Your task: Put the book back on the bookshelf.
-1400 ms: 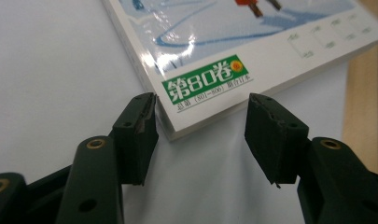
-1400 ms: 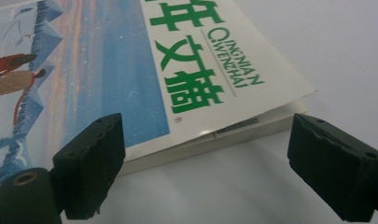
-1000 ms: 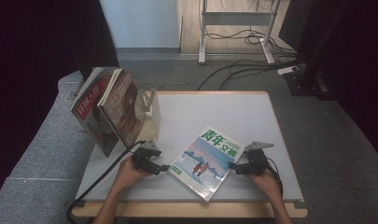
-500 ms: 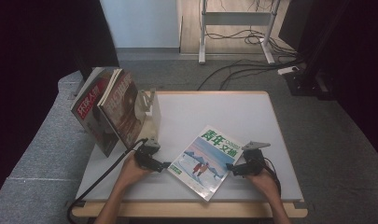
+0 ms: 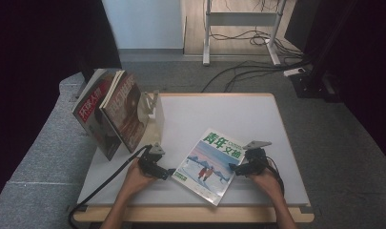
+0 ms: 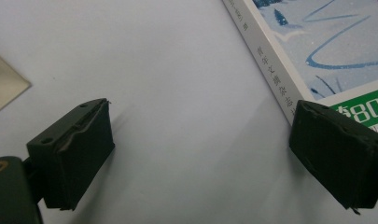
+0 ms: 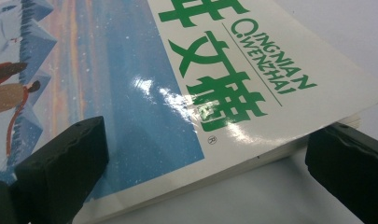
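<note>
A magazine point(image 5: 209, 164) with a snowy blue cover and green characters lies flat and slanted on the white table point(image 5: 219, 114). My left gripper point(image 5: 169, 172) is at its left edge. In the left gripper view the jaws point(image 6: 200, 116) stand wide apart and have just been opening. Bare table lies between them, and the magazine's spine point(image 6: 270, 70) runs beside the right jaw. My right gripper point(image 5: 232, 167) is at the magazine's right edge. Its jaws point(image 7: 207, 133) have also just opened wide and straddle the cover's edge point(image 7: 154, 93) without pressing on it.
Two magazines point(image 5: 116, 114) stand leaning against a beige bookend point(image 5: 155, 112) at the table's left rear. A black cable point(image 5: 105, 183) trails from the left gripper over the table's front left edge. Cables point(image 5: 238, 71) and a stand's legs lie on the floor beyond the table.
</note>
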Available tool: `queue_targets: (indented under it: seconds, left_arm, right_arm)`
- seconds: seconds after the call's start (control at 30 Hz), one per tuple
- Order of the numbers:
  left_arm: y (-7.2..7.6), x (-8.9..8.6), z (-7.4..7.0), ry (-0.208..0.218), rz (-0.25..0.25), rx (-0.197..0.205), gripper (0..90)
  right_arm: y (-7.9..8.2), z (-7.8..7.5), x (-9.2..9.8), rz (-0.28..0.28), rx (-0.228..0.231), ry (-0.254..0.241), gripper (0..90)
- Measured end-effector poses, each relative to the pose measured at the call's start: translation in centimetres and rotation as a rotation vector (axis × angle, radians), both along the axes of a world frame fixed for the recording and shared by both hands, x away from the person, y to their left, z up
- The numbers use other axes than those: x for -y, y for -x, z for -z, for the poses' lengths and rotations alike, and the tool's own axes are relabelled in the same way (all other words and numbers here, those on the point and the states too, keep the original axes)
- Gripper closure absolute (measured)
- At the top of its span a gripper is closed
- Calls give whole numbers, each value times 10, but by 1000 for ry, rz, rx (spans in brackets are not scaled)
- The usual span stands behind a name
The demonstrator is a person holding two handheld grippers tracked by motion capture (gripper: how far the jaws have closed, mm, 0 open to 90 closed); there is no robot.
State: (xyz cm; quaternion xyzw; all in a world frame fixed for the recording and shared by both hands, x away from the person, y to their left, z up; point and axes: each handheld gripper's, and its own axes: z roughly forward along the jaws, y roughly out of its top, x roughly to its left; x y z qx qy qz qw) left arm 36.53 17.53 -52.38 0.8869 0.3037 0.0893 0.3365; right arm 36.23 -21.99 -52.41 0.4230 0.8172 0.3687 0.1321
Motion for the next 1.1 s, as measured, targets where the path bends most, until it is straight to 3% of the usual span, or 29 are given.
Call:
queue_targets:
  seconds: [0.13,0.3,0.4,0.6,0.9,1.1]
  left_arm:
    - [4,0,0,8,-11,3,76]
    - [7,0,0,9,-15,4,76]
    - [8,1,0,10,-17,3,76]
    - [12,3,1,5,-9,-1,55]
    - [19,8,1,-1,7,-9,20]
    - [21,12,1,5,23,-20,0]
  right_arm:
    - [2,1,1,16,5,-11,0]
    - [7,4,5,47,-23,-49,0]
    - [4,5,6,32,-45,-64,0]
    - [-1,5,5,15,-38,-62,0]
    - [-14,1,-3,-9,-28,-12,0]
    - [-21,2,-5,-19,-19,-21,0]
